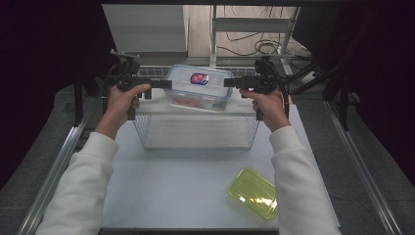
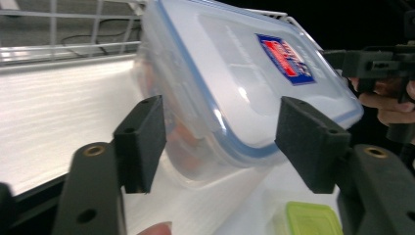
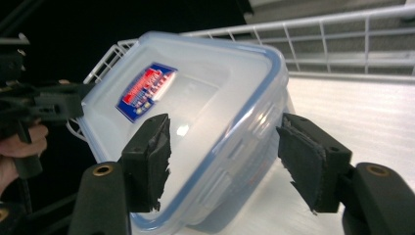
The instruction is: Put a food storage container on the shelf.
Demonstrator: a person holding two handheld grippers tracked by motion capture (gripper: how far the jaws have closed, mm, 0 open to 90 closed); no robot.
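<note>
A clear plastic box [image 1: 198, 88] with a blue-rimmed lid and a red and blue label lies tilted on the white top of a wire rack [image 1: 195, 108]. Something reddish shows through its wall. My left gripper [image 1: 168, 84] is at the box's left end and my right gripper [image 1: 227, 82] at its right end, both level. In the left gripper view the box [image 2: 235, 83] has one end between the jaws of the left gripper [image 2: 220, 142]. In the right gripper view the box [image 3: 205, 103] sits between the jaws of the right gripper [image 3: 225, 156]. Both stand open, with the pads not pressing.
A yellow-green lidded tub [image 1: 253, 193] lies on the white table [image 1: 186, 186] at the front right, also seen in the left gripper view [image 2: 313, 220]. The rack's wire rails [image 3: 342, 44] rise behind the box. Metal rails edge the table on both sides.
</note>
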